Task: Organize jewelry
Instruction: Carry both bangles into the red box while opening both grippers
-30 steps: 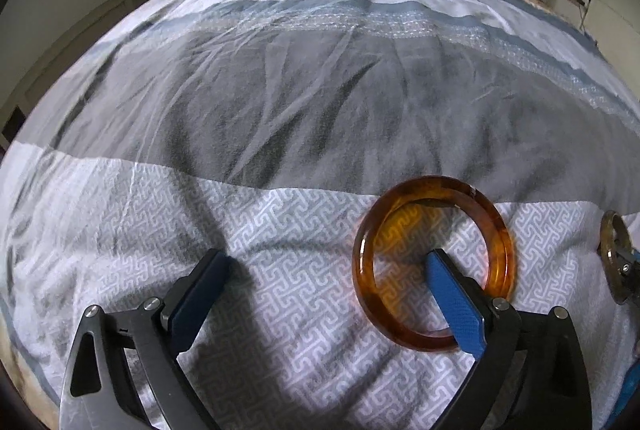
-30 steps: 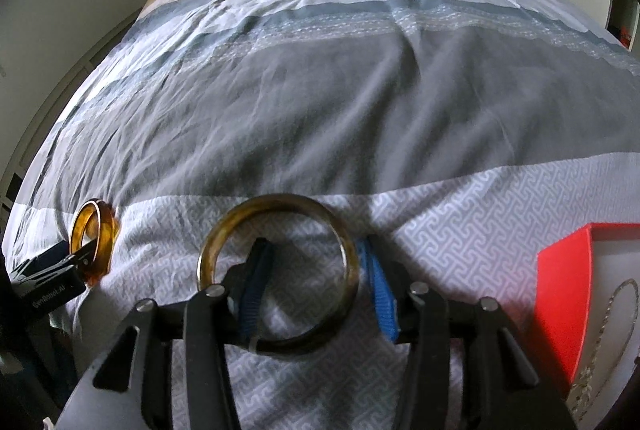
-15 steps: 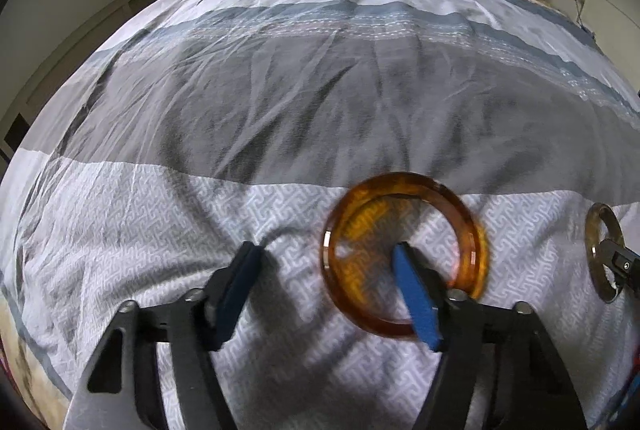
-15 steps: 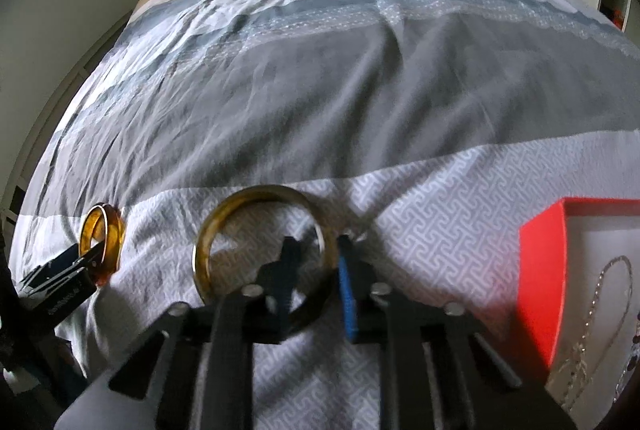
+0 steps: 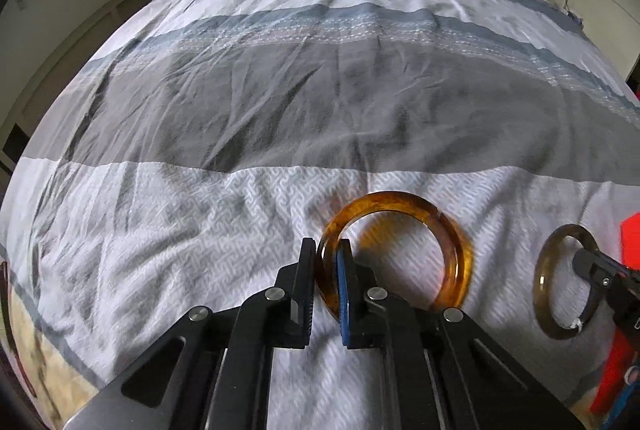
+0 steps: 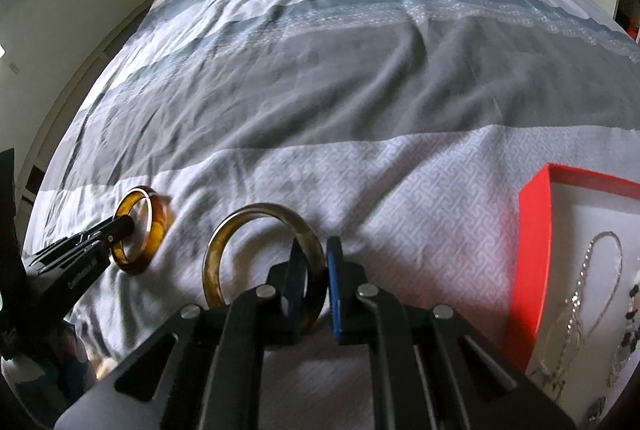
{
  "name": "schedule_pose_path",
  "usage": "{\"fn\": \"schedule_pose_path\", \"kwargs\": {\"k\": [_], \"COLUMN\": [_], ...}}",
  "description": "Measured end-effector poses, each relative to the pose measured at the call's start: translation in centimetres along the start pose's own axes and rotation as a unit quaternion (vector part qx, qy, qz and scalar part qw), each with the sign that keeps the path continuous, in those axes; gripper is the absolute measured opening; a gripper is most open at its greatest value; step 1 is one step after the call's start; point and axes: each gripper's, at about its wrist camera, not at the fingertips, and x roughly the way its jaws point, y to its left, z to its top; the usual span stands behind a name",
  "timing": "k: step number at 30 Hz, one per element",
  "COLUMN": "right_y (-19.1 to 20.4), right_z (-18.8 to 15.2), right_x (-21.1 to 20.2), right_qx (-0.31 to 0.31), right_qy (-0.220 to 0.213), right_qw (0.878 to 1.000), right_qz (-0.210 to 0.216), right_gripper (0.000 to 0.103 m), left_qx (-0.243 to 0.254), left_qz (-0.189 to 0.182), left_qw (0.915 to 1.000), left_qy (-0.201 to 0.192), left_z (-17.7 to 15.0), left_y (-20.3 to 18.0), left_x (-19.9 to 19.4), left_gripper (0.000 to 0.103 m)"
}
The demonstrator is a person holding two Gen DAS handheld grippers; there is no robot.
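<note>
On the bed (image 5: 280, 109), over the pale patterned band of the bedspread nearest me, the person's left gripper (image 5: 325, 262) has its two fingers drawn almost together on the near-left rim of the amber bangle (image 5: 452, 226), one finger outside the ring and the blue-padded one inside it. The bangle sits up on the cover, tilted, its far edge toward the grey stripe.

Just to the right of the amber bangle, a little apart from it, the right gripper (image 6: 314, 262) is closed the same way on the olive-brown bangle (image 6: 224, 234), pinching its right-hand rim, dark finger inside and blue pad outside. That ring also stands tilted off the bedspread. From the left camera it shows at the right edge (image 5: 544, 278), with the gripper tip through it.

Farther right of the amber bangle, past the olive one, lies the red box (image 6: 532, 250) on the same pale band, open, its inside white. A silver chain (image 6: 584, 294) lies in it, with some dark beads (image 6: 632, 306) beside it at the frame edge.
</note>
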Motion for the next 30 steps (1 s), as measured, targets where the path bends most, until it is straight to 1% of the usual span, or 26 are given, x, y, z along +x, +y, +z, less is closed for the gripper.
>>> {"fn": "schedule_pose_path", "kwargs": {"k": [7,12,17,21,25,30], "right_y": [1.5,1.5,0.6,-0.3,-1.5,-3.9], "right_z": [0.0,-0.3,-0.5,-0.6,-0.7,-1.0], "right_x": [-2.9,-5.4,-8.9,-11.8,-14.5,-17.1], "right_qx": [-0.012,-0.009,0.001,0.010,0.018,0.035], "right_qy": [-0.008,-0.012,-0.019,-0.031,-0.042,-0.055], "right_qw": [1.000,1.000,1.000,0.999,0.999,0.998], "right_qz": [0.016,0.020,0.020,0.019,0.015,0.005], "right_gripper": [0.009,0.009,0.009,0.009,0.009,0.009], "left_qx": [0.014,0.015,0.022,0.029,0.037,0.061], "left_qz": [0.006,0.013,0.021,0.021,0.014,0.000], "left_qw": [0.9999,0.9998,0.9995,0.9993,0.9991,0.9979], "left_qy": [-0.007,-0.007,-0.005,-0.012,-0.017,-0.024], "left_z": [-0.2,-0.5,-0.8,-0.7,-0.7,-0.7], "left_y": [-0.4,-0.1,-0.3,-1.2,-2.6,-5.6], "left_x": [-3.7,-6.3,-9.4,-12.2,-14.3,-16.0], "left_gripper": [0.009,0.009,0.009,0.009,0.009,0.009]}}
